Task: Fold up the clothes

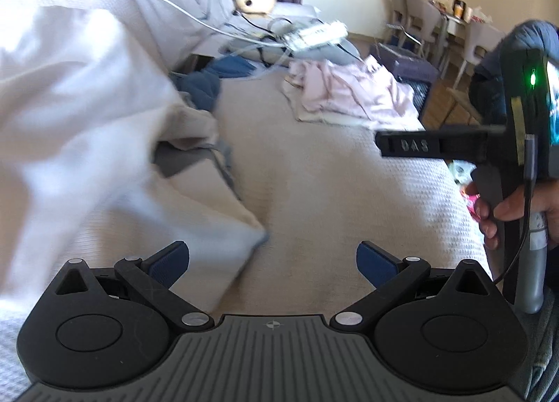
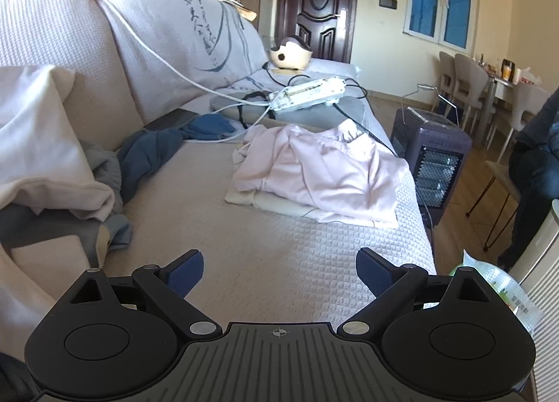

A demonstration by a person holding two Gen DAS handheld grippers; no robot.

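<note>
A white garment [image 1: 80, 115] lies heaped and motion-blurred on the sofa's left side, its lower corner just ahead of my left gripper [image 1: 272, 260], which is open and holds nothing. The same white heap [image 2: 42, 150] fills the left of the right wrist view, over grey cloth [image 2: 104, 171] and a dark blue garment [image 2: 150, 153]. My right gripper [image 2: 279, 271] is open above the bare sofa seat [image 2: 279, 244]. A pink garment [image 2: 321, 171] rests crumpled on folded cream clothes [image 2: 279, 208] farther along the seat. A hand holds the right gripper's body [image 1: 517, 122] at the right edge of the left wrist view.
A white power strip [image 2: 307, 92] with cables sits on a grey cushion at the sofa's far end. A heater [image 2: 433, 157] stands on the floor to the right. Dining chairs [image 2: 468, 84] and a table are behind it. A person in dark clothes [image 2: 538, 153] is at the right edge.
</note>
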